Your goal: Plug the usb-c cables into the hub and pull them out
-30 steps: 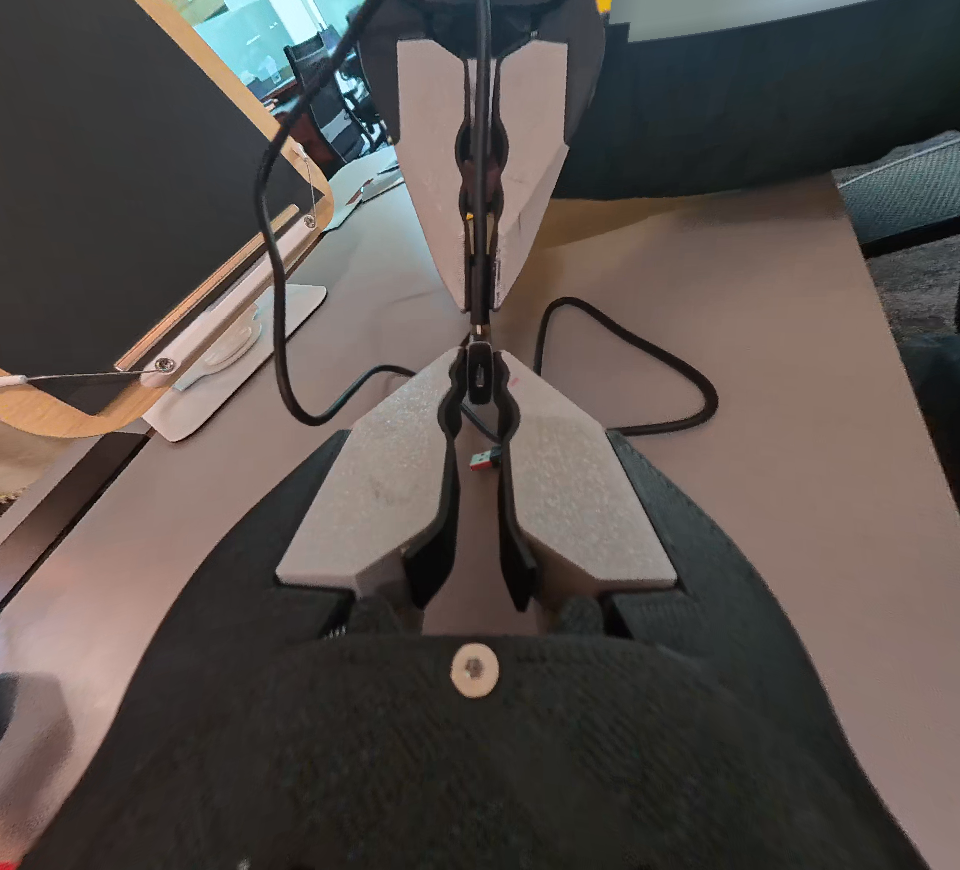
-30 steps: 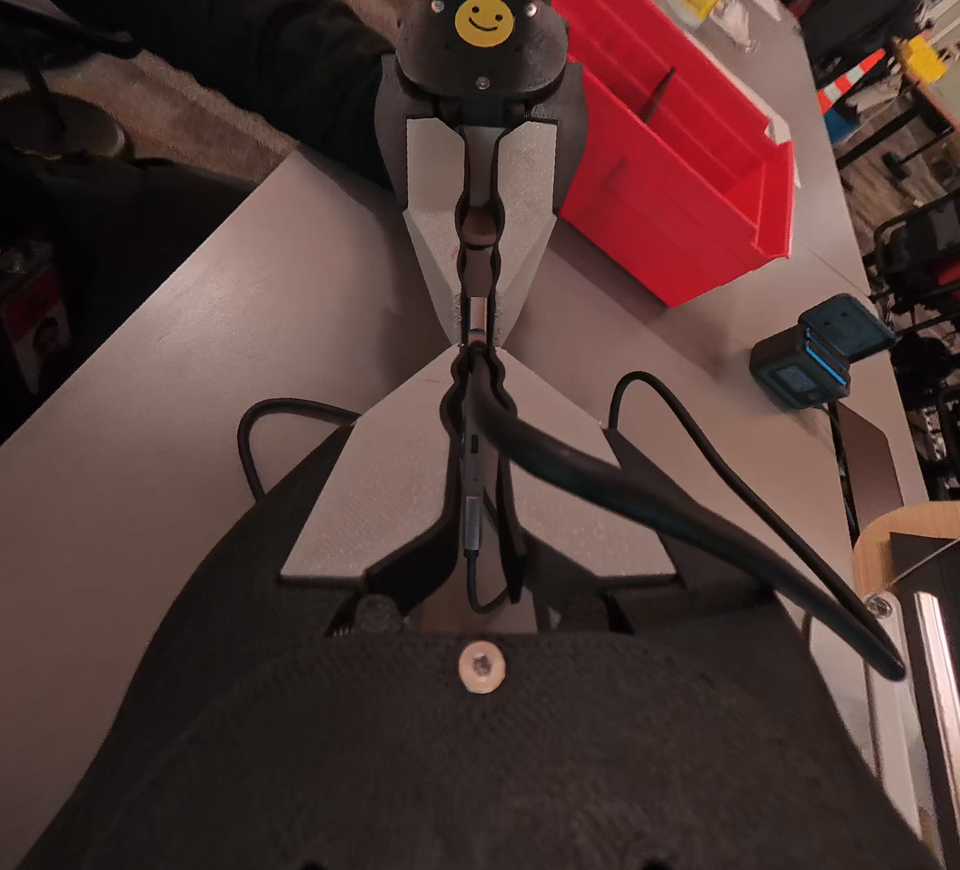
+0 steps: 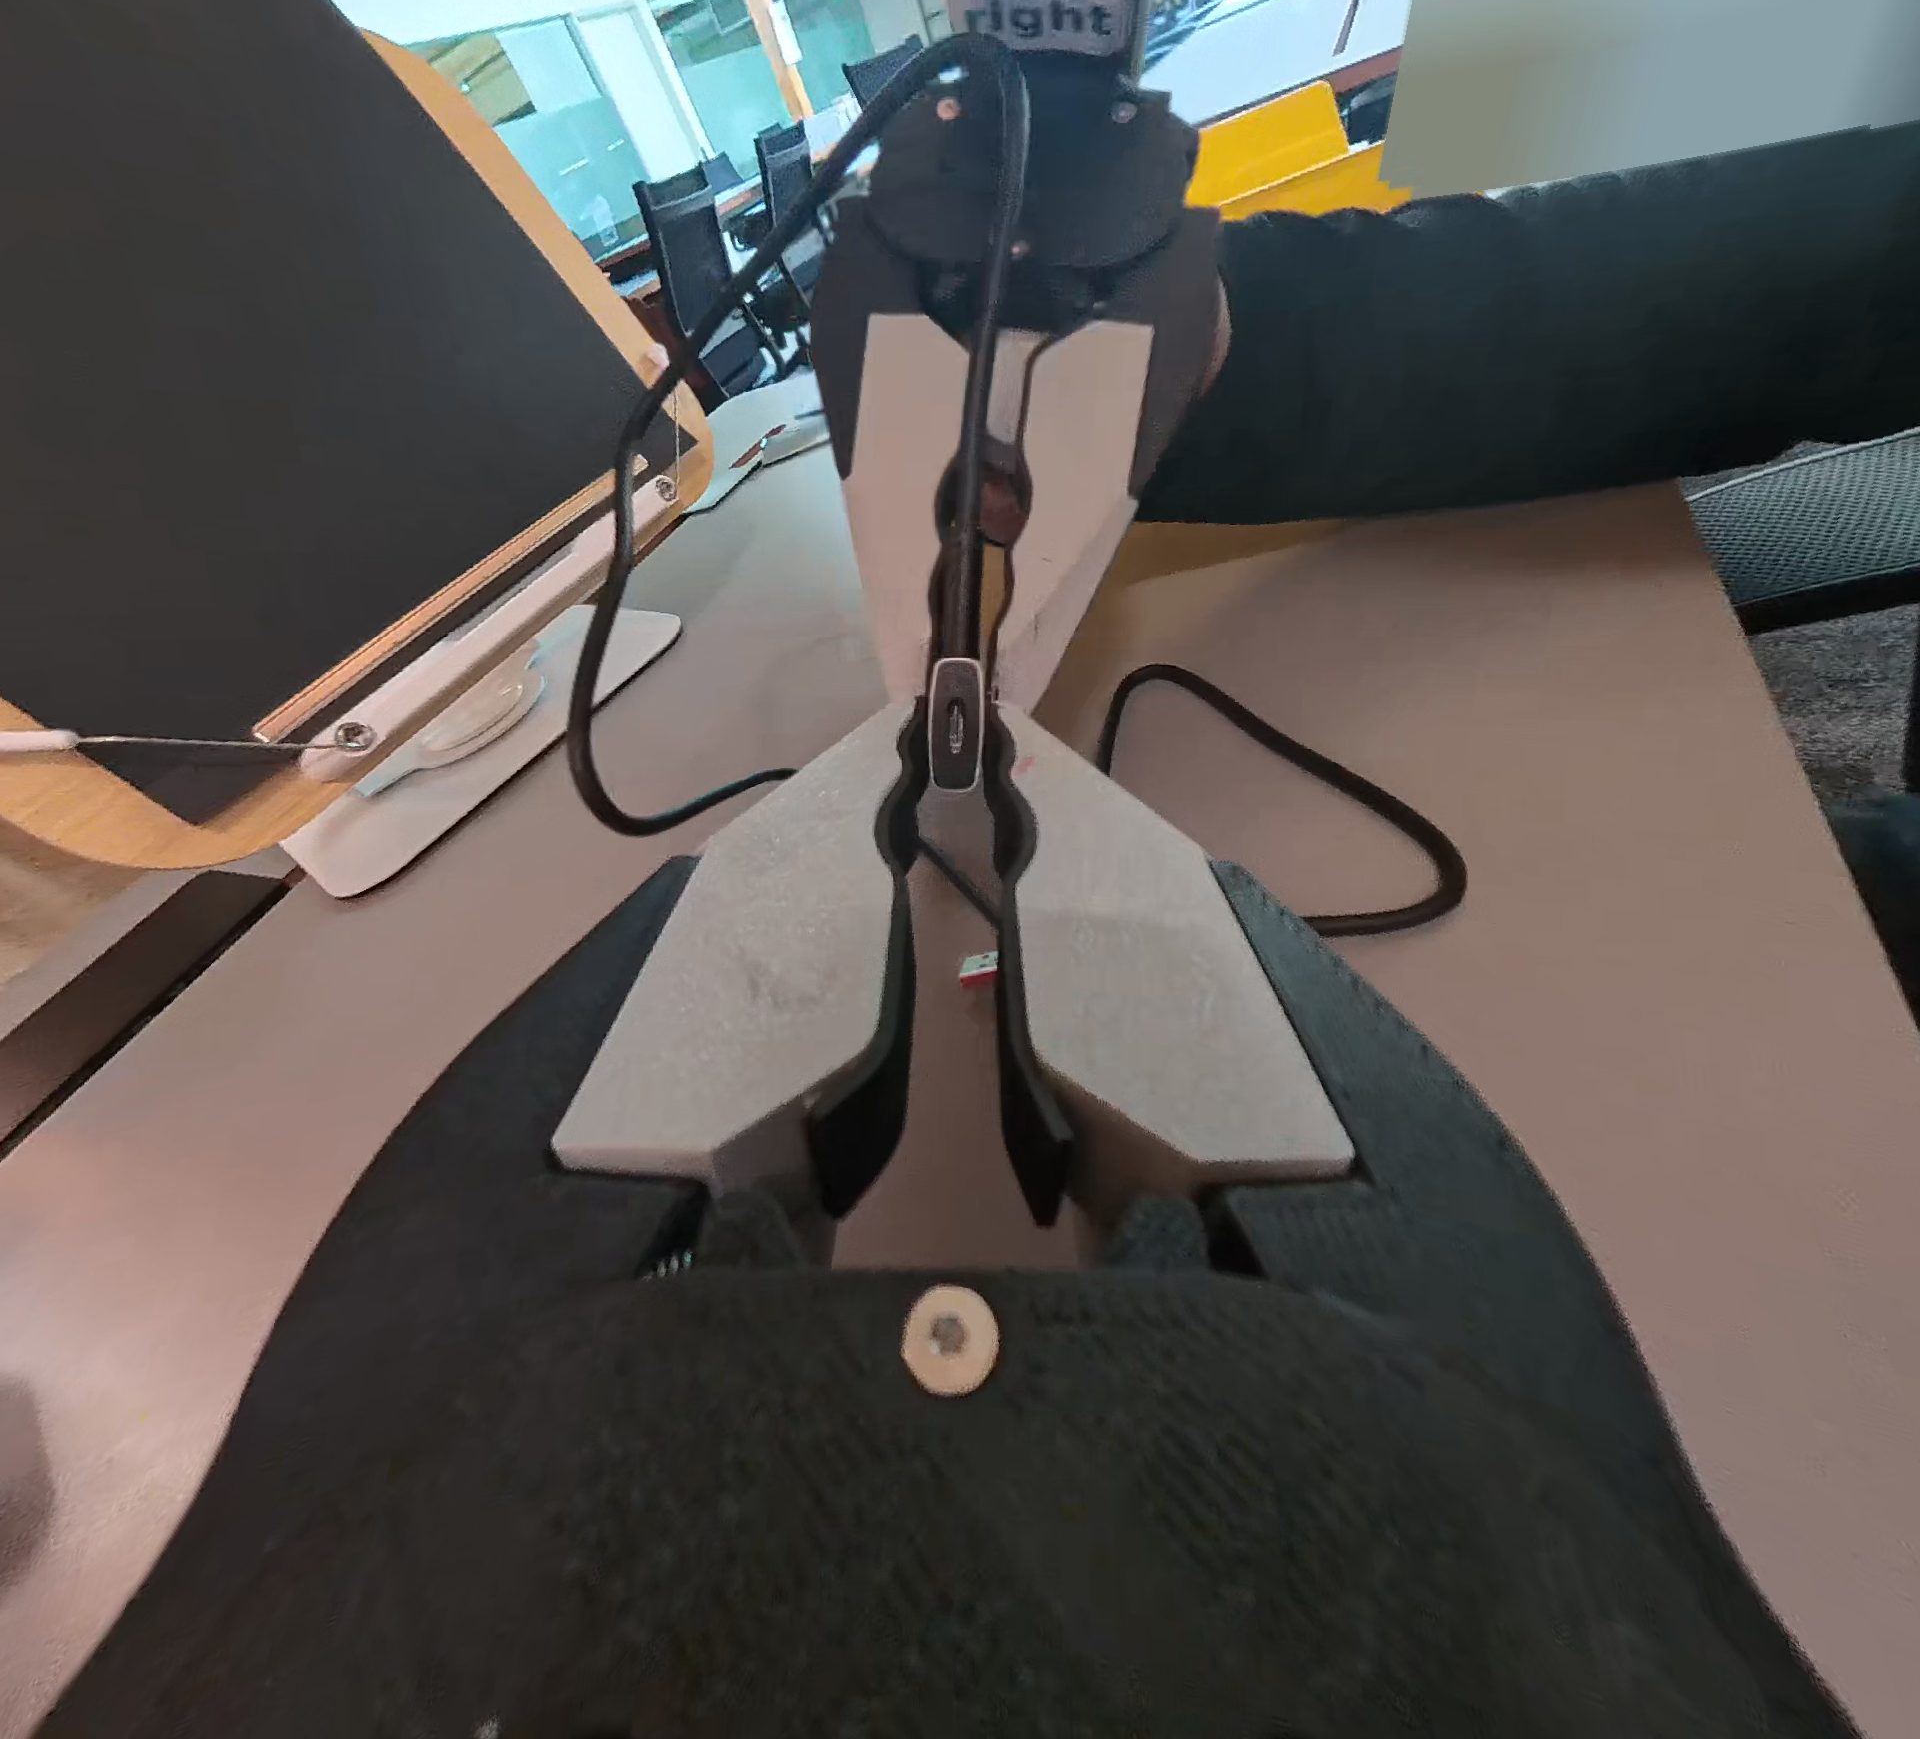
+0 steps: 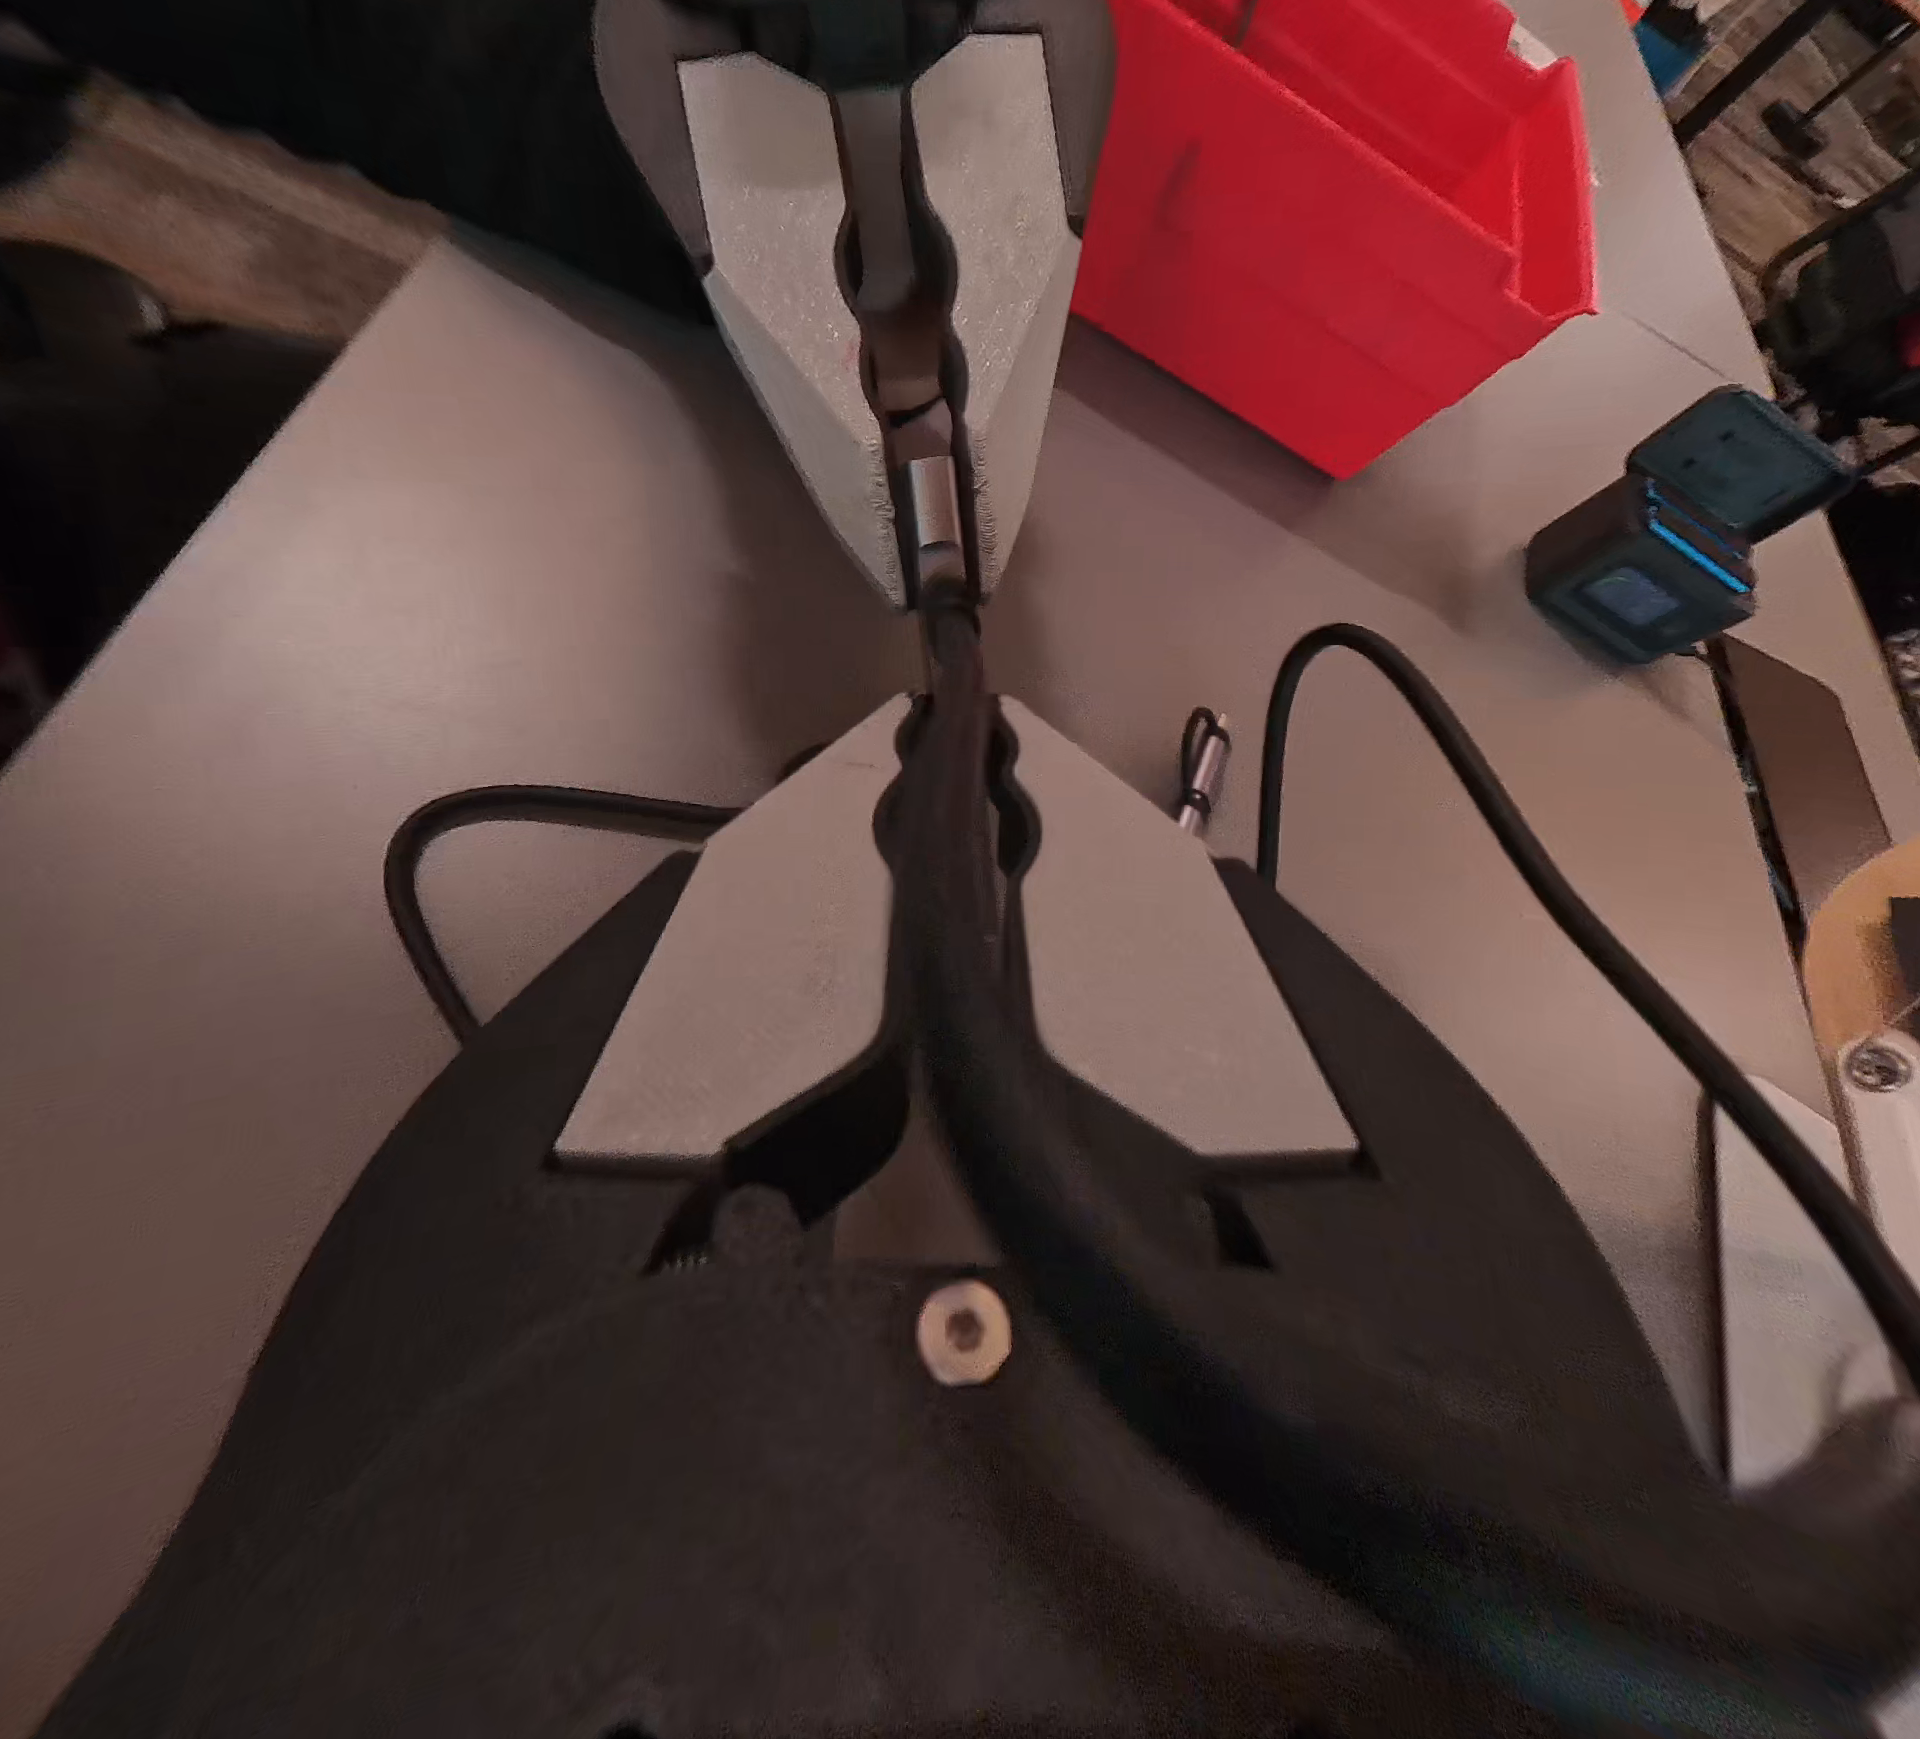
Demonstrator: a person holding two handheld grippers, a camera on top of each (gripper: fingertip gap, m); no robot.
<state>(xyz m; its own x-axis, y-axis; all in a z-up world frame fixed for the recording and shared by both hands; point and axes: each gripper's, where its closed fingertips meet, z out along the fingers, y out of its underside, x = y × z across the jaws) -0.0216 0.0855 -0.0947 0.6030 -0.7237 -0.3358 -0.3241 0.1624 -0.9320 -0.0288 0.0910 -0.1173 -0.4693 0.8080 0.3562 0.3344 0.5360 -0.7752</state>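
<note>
Up close, left claw (image 3: 957, 747) grips the hub (image 3: 956, 728), right claw (image 4: 948, 721) clamps the cable (image 4: 961, 858), its plug hidden.

Bare table (image 4: 312, 650) lies open left of the red bin (image 4: 1299, 235); right of the bin a small camera (image 4: 1662, 546) and looping black cable (image 4: 1455, 806) block passage

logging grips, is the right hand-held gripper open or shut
Shut on the black cable: the right hand-held gripper pinches it, no gap showing.

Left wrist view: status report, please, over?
Left gripper shut on hub. Right gripper shut on usb-c cable, plug at hub, seating unclear. Nothing blocking.
</note>
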